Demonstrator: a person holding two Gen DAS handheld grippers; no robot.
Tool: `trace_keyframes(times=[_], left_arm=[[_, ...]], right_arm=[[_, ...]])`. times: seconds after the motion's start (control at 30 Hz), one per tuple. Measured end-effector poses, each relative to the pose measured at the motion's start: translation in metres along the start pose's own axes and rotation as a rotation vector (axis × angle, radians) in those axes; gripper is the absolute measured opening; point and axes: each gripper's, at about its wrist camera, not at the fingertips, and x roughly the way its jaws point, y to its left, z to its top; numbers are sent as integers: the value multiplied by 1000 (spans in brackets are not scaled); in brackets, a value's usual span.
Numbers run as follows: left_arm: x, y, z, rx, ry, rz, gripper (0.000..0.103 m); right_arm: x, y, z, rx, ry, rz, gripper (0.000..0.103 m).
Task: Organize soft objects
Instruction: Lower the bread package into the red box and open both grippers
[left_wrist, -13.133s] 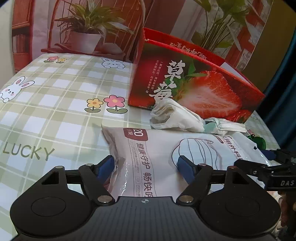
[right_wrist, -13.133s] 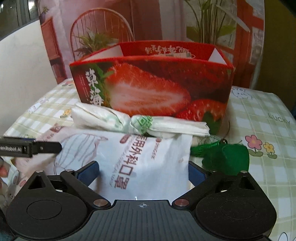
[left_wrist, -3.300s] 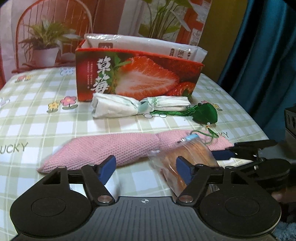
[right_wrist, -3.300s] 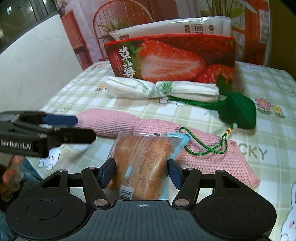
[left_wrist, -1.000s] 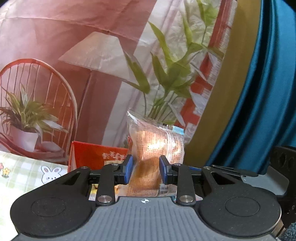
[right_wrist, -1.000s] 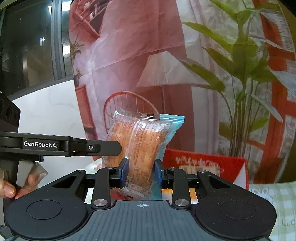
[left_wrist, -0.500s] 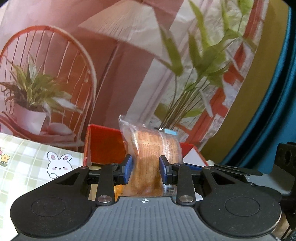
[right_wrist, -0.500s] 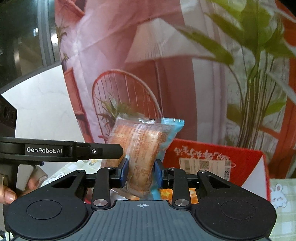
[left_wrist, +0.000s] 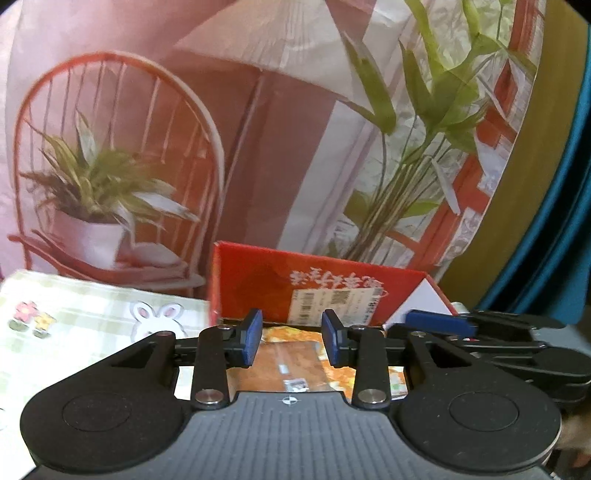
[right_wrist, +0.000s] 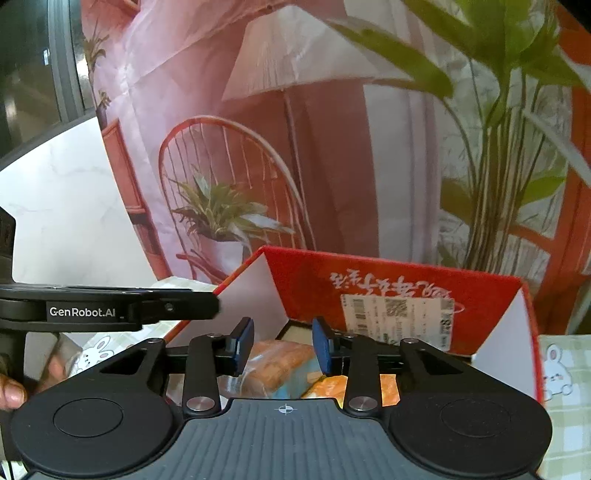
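We see the right gripper (right_wrist: 283, 345) poised over the open top of the red box (right_wrist: 406, 291), its blue pads (right_wrist: 245, 341) parting. The wrapped bread packet (right_wrist: 275, 363) lies inside the box below and between the pads, which stand clear of its wrapper. The box's far inner wall carries a white label with barcodes (right_wrist: 397, 315). At the left edge, the left gripper (right_wrist: 210, 304) reaches in level, marked GenRobot.AI, with a person's fingers (right_wrist: 13, 393) beneath it. A checked tablecloth with a rabbit print (right_wrist: 557, 373) shows to the right of the box.
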Motion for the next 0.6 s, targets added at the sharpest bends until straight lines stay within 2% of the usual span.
trace_keyframes(times=[0.2,0.47,0.6], left_arm=[[-33,-7,19,61,-34,67,37],[-95,-21,55,143,-135,175,38],[-118,-29,51,182,-137,227,61]], right_arm=[[-34,-10,7,-1,-23,-20,33],[-99,-20,11,-10,-75,-72,33],[-123,-19,3,-8,-81,-88,34]])
